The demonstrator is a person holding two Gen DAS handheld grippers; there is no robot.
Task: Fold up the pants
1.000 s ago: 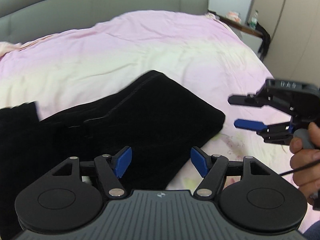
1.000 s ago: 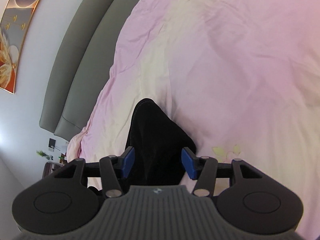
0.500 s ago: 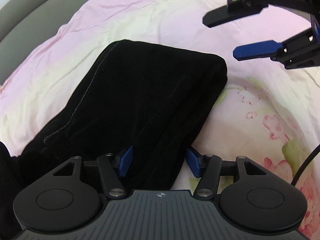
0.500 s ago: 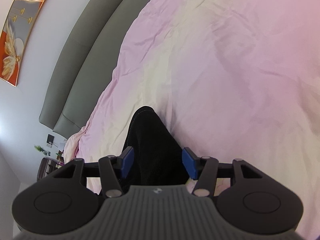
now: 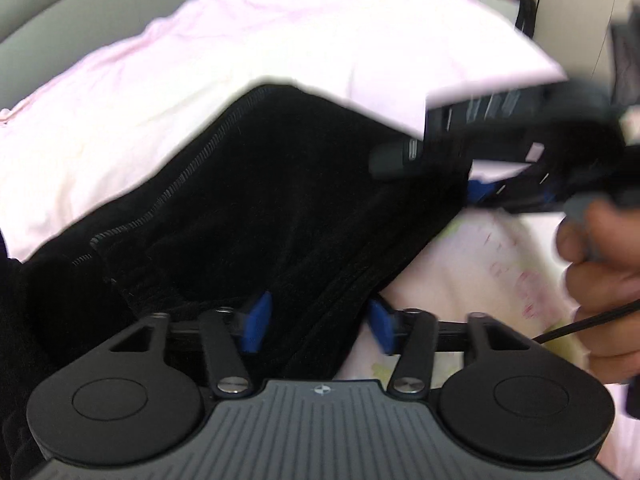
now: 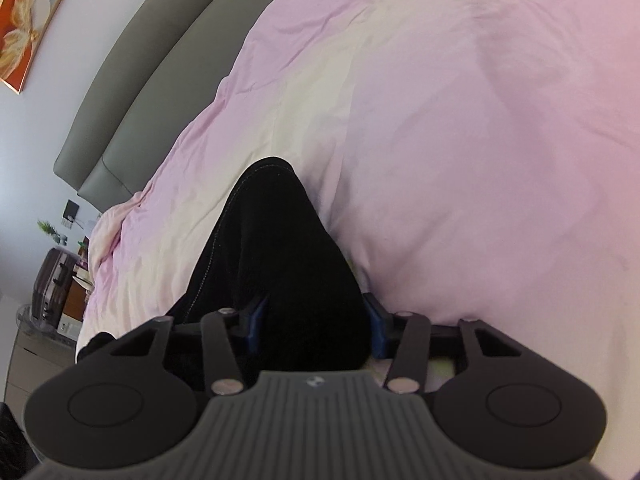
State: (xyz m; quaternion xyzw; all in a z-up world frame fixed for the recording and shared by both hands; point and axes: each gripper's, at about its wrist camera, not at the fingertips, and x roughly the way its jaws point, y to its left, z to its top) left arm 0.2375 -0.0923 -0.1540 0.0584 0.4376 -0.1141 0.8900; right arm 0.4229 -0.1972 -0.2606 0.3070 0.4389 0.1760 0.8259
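The pants point(image 5: 288, 200) lie on the pink bed point(image 5: 320, 48), filling the centre and lower left of the left wrist view as a thick, dark, layered bundle with a stitched seam running diagonally up its left edge. In the right wrist view they rise as a dark wedge point(image 6: 276, 264) from the bottom centre toward the middle of the frame, with the headboard point(image 6: 160, 80) in the upper left.

The left gripper point(image 5: 316, 322) has its fingers apart, straddling the near edge of the cloth; the blue pads sit on either side of the fabric and do not look clamped on it. The right gripper point(image 6: 316, 330) is likewise spread wide, with cloth between its fingers. In the left wrist view it appears blurred at the right point(image 5: 472, 180), at the bundle's far corner, one finger above the cloth and one below.

The fabric looks soft, limp and fairly heavy for cloth, several layers thick, so it will likely sag and slide. Best taken at the two corners of the folded edge, pinching all layers together.
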